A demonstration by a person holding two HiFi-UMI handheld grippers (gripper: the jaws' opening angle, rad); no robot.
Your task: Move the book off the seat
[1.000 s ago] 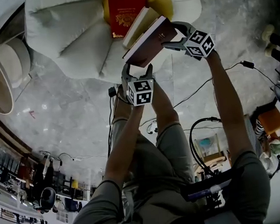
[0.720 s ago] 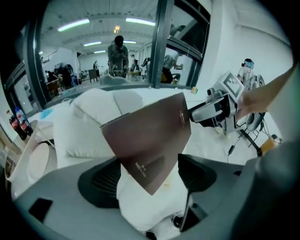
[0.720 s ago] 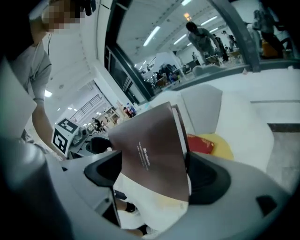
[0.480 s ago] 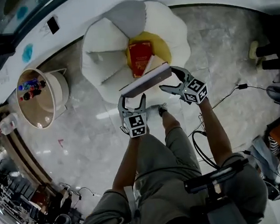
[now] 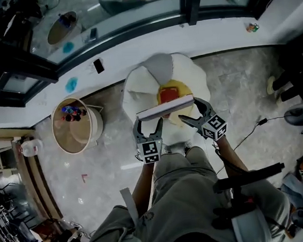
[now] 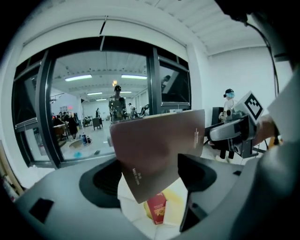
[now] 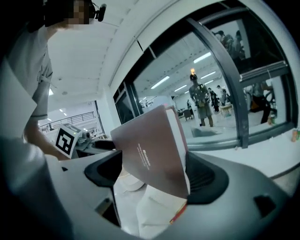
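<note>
**Q:** What has changed above the seat?

**A:** The book, brown-covered, now hangs well above the seat. A second ago it was only just above the seat's near edge. I have straightened up with it, so the seat now lies far below both my grippers.

**Q:** How is the book held?

**A:** My left gripper, over the seat's near-left side, has its jaws spread wide about the book's lower corner. Both pads appear to bear on that corner. My right gripper, over the seat's near-right side, is clamped on the other end, with the page edge lying against one jaw. The book spans the gap between the two grippers, roughly level, and touches nothing of the seat.

**Q:** What does this mean for the task?

**A:** I judge the lift complete, since no part of the book rests on the seat. The book is still directly over the seat, however, not beside it. What is left is to carry it sideways, clear of the seat's rim, and set it down there. With a two-ended grip, both hands must travel together or the book will twist.

**Q:** Is anything left on the seat?

**A:** A red book lies on the seat's yellow centre, under the carried one. Neither gripper touches it.
</note>
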